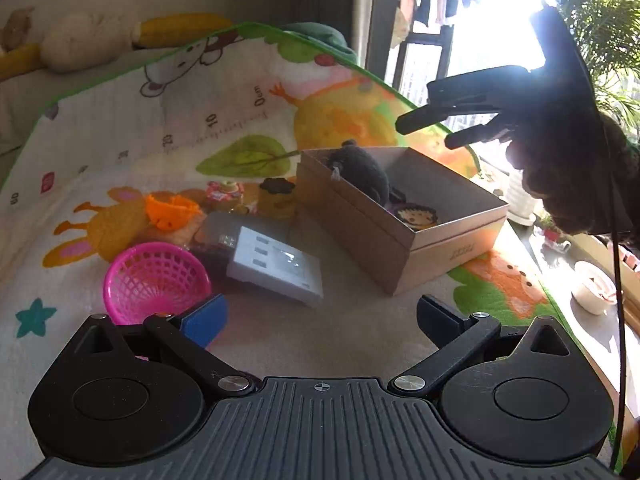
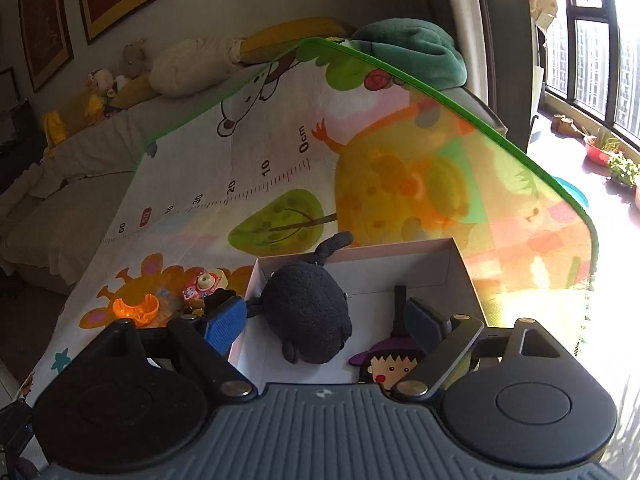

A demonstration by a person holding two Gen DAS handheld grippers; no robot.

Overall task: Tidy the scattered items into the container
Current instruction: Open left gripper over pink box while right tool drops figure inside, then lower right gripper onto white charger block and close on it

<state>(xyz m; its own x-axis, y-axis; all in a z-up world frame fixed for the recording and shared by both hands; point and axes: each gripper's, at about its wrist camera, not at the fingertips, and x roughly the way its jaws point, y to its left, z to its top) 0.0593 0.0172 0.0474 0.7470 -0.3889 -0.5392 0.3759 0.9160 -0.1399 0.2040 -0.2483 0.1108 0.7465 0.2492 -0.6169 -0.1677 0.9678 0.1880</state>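
In the left wrist view, the left claw hangs with its jaws spread wide and nothing between them, above a bare stretch of the cartoon play mat. The scattered items lie ahead and to its left: a pink basket just beyond the blue-padded finger, a white flat gadget past it, then an orange toy and a small colourful toy farther off. The cardboard box sits ahead and to the right, well apart from this claw, with a black plush and a cartoon-face toy inside. The right claw hovers above the box's far side, open and empty. In the right wrist view, the right claw stands open over the box, gripping nothing; the black plush lies in the box below the gap between its fingers, the cartoon-face toy near the dark right finger, and the orange toy outside on the mat, to the left.
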